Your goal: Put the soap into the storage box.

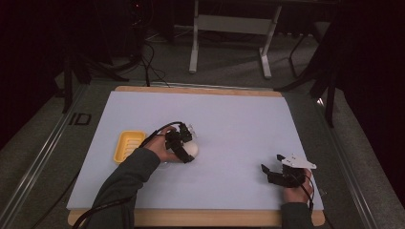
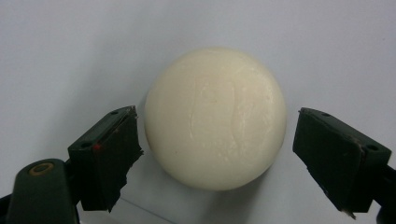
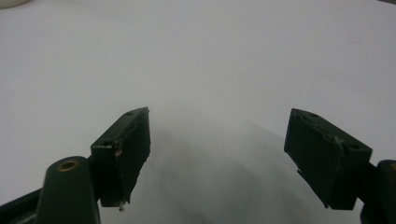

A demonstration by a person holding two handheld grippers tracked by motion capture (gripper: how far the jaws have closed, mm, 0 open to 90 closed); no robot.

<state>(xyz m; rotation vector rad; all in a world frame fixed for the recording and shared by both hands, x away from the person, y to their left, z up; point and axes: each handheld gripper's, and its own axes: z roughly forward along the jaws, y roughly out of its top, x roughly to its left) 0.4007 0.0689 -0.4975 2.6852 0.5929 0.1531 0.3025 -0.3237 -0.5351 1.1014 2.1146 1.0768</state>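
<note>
Left claw [image 2: 217, 154] straddling a cream soap bar [image 2: 215, 119] with jaws wide, not touching, right claw [image 3: 217, 154] gaping wide over bare tabletop [image 3: 196, 56], yellow soap dish [image 1: 128, 145] lying nearby

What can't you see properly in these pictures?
- High view: the left claw and hand cover part of the white ball, so its contact with the table is hidden.
- Left gripper view: the ball hides the table behind it.
- High view: the yellow dish is too small to check inside.
</note>
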